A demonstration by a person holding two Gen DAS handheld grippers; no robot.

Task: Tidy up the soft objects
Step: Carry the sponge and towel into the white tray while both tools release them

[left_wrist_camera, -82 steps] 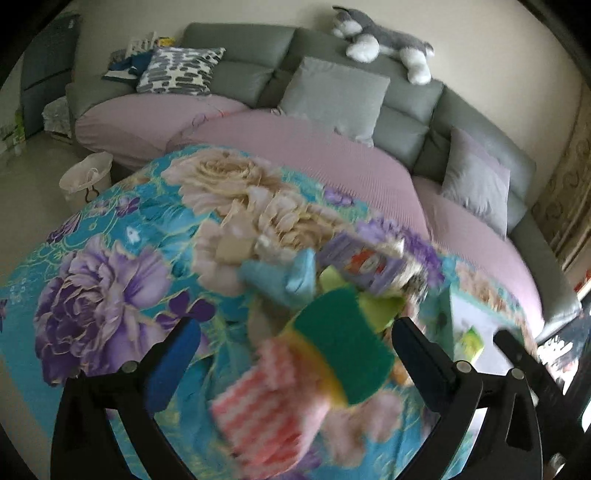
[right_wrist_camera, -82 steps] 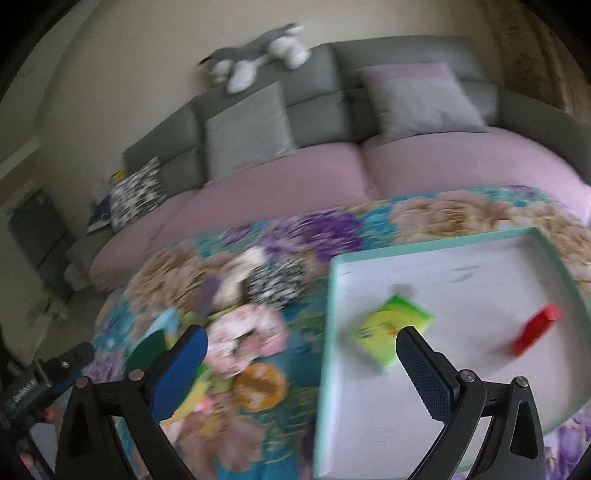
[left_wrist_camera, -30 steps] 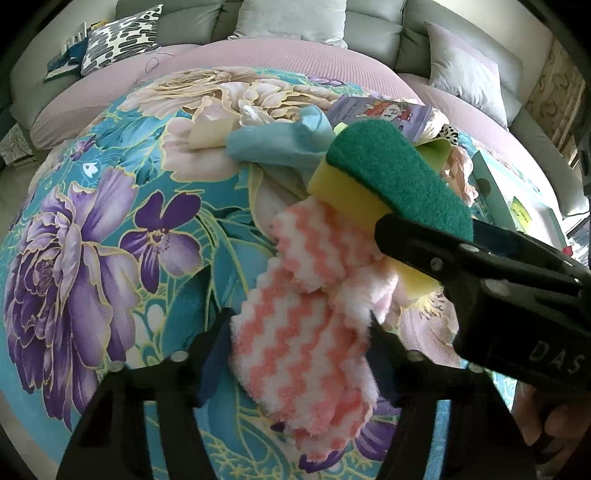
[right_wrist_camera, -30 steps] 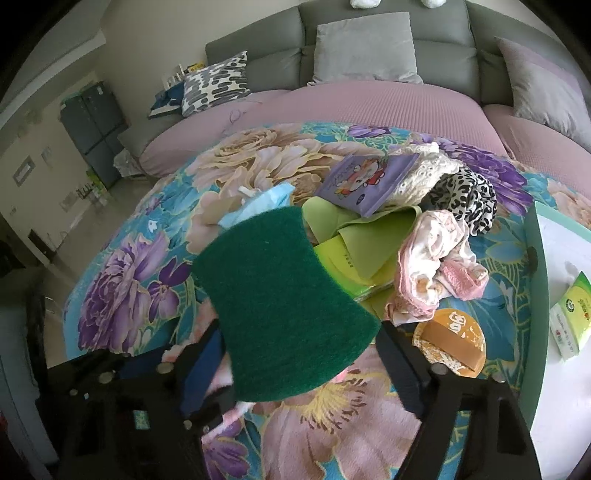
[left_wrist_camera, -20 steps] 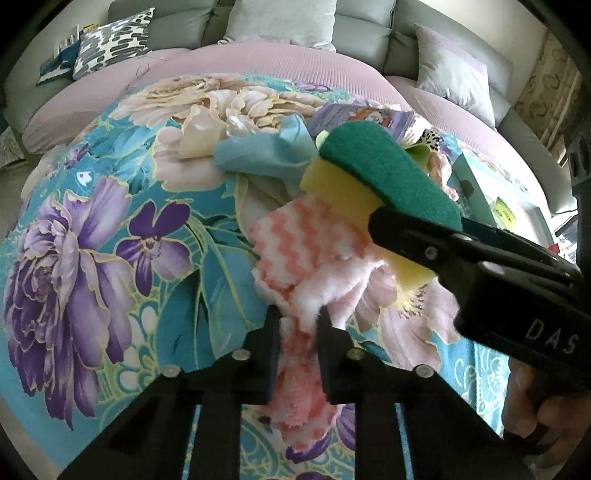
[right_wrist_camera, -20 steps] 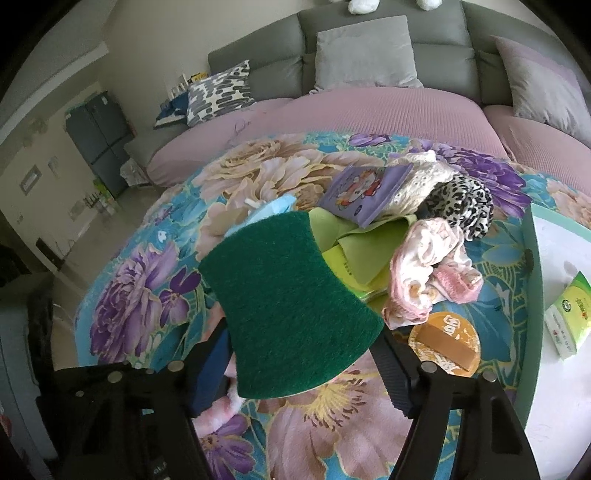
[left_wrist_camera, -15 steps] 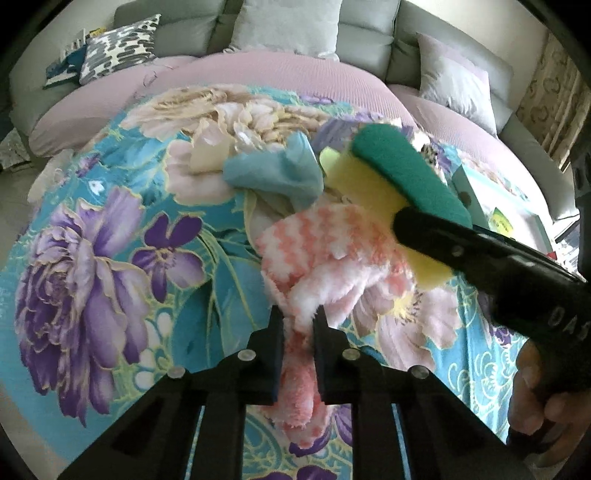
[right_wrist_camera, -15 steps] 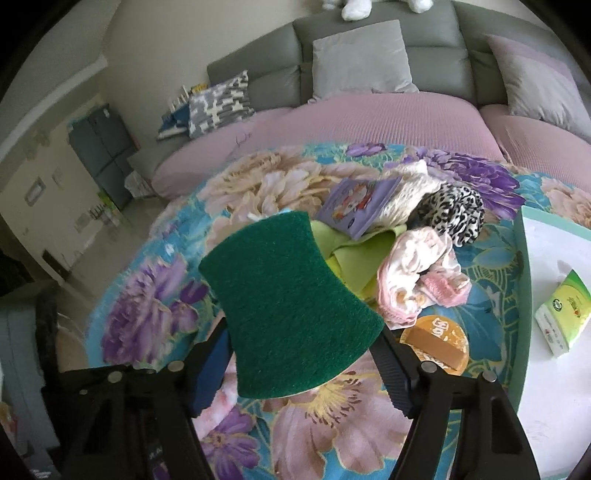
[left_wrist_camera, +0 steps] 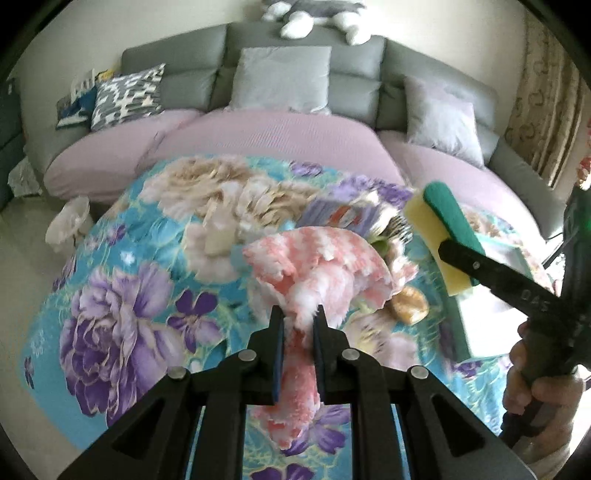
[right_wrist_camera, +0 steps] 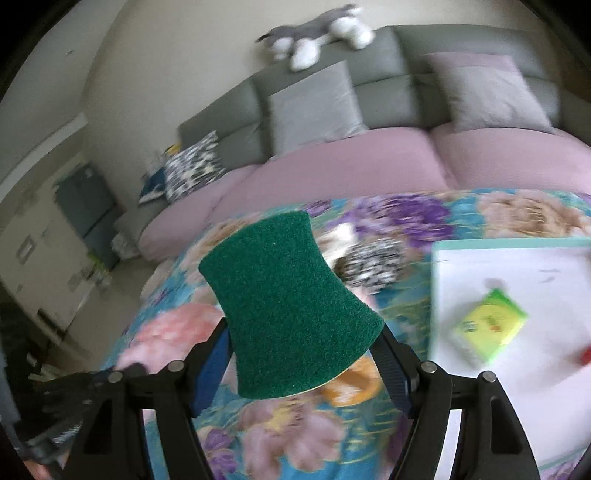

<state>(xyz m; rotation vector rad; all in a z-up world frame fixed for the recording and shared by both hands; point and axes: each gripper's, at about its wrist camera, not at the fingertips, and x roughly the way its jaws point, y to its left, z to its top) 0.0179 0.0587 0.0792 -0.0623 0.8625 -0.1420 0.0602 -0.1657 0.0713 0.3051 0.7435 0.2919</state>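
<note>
- Jaws of the left gripper [left_wrist_camera: 298, 317], low centre of the left wrist view, are pinched nearly together on a pink-and-white cloth [left_wrist_camera: 317, 266]; the cloth bunches above the tips and a strip hangs down between the fingers.
- Jaws of the right gripper [right_wrist_camera: 301, 354], low centre of the right wrist view, stand wide and clamp a sponge [right_wrist_camera: 288, 314] by its two sides, green face toward the camera.
- In the left wrist view, far left, a white basket [left_wrist_camera: 68, 225] sits on the floor beside the worktop.
- At centre the worktop carries a floral cover [left_wrist_camera: 122, 306], turquoise with purple and beige flowers.
- Behind the cloth, at mid frame, lie a pale wad [left_wrist_camera: 218, 236] and a purple booklet [left_wrist_camera: 340, 214]; a small orange item [left_wrist_camera: 408, 306] lies just right of the cloth.
- At the right of that view the sponge shows its yellow body and green top, held up above the cover, with a hand [left_wrist_camera: 535, 391] on the gripper handle at the lower right.
- In the right wrist view a black-and-white patterned fabric [right_wrist_camera: 373, 266] lies just right of the sponge.
- Farther right is a tray [right_wrist_camera: 517, 243] with a teal rim; a yellow-green packet [right_wrist_camera: 489, 325] lies inside it, and a blurred red thing [right_wrist_camera: 585, 356] at the right edge.
- Along the top of both views runs a sofa [left_wrist_camera: 280, 136] with grey cushions, a plush animal [right_wrist_camera: 317, 35] on its back.
</note>
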